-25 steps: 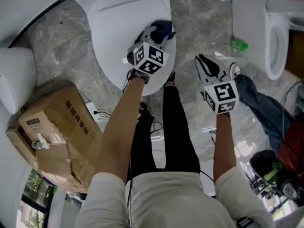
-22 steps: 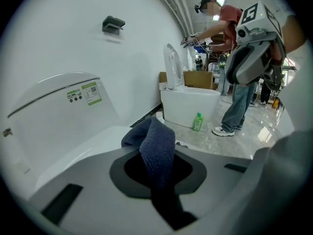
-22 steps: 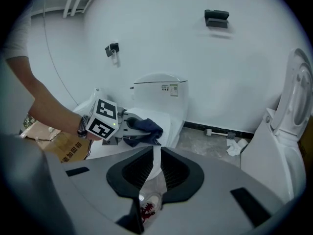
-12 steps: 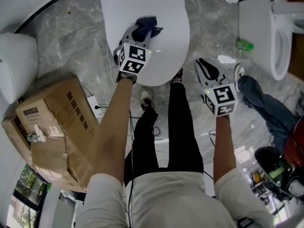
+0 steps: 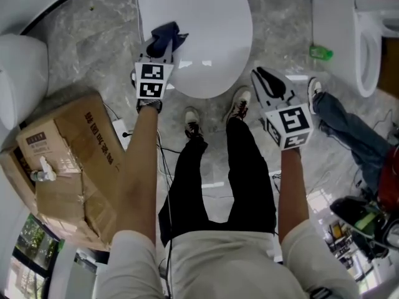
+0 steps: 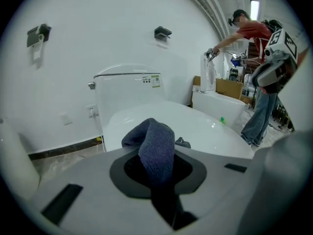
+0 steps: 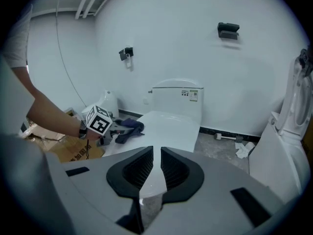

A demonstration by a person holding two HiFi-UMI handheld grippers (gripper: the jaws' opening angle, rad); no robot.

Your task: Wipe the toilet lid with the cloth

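Observation:
The white toilet lid [image 5: 206, 23] lies closed at the top of the head view. A dark blue cloth [image 5: 167, 35] rests on its left front edge, with my left gripper [image 5: 163, 43] shut on it. In the left gripper view the cloth [image 6: 155, 148] bulges up between the jaws, and the lid [image 6: 200, 126] spreads out behind it. My right gripper [image 5: 269, 80] hangs off the lid's right front corner, over the floor. Its jaws stand together with only a thin slit and hold nothing. From the right gripper view [image 7: 156, 163] I see the left gripper [image 7: 113, 134] and the cloth [image 7: 130, 127] on the lid.
A torn cardboard box [image 5: 68, 161] sits on the floor at the left. A second toilet [image 5: 355, 36] and a green bottle [image 5: 321, 52] are at the right, with another person's legs [image 5: 349, 136] beside them. Cables run over the floor by my feet. The cistern [image 6: 129, 89] stands behind the lid.
My left gripper has slid the cloth leftwards across the lid, from its right middle to its left front edge. The right gripper has stayed by the lid's right front corner.

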